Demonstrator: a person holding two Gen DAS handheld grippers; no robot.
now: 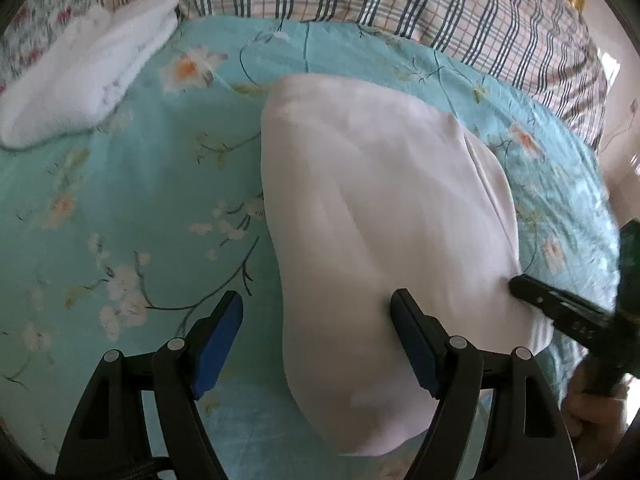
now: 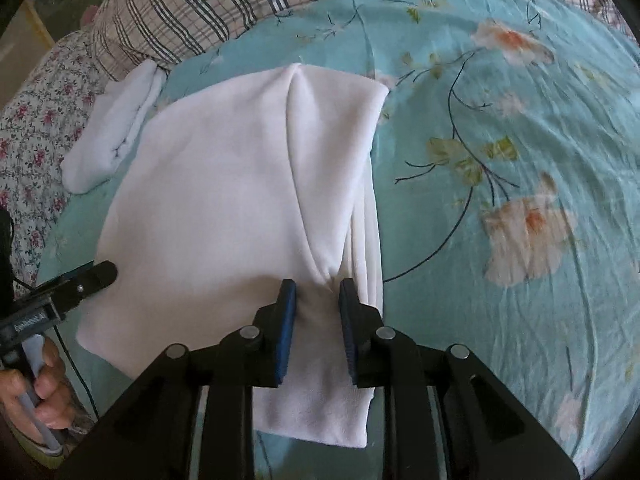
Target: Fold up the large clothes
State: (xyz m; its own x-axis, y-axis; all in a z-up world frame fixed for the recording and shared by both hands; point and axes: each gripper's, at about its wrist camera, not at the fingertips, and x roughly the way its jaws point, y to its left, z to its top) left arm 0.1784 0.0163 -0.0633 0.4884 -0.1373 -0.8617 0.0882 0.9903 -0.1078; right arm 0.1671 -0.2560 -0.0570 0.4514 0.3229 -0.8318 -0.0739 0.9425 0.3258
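White garment gripped at its near edge on a floral bed

The right gripper [image 2: 316, 292] is clenched on a bunched fold of the white garment [image 2: 240, 184]; the left gripper [image 1: 316, 308] is held released, straddling its left edge. Farther off, a folded white cloth [image 1: 88, 68] is laid on the turquoise sheet [image 1: 132, 200], before a plaid quilt [image 1: 440, 4].

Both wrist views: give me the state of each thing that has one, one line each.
White garment: folded, flat on the bed, near edge bunched.
Right claw: narrowly parted, bunched garment fabric between the pads.
Left claw: wide open, straddling the garment's edge, gripping nothing.
Small white cloth: folded, set aside near the plaid bedding.
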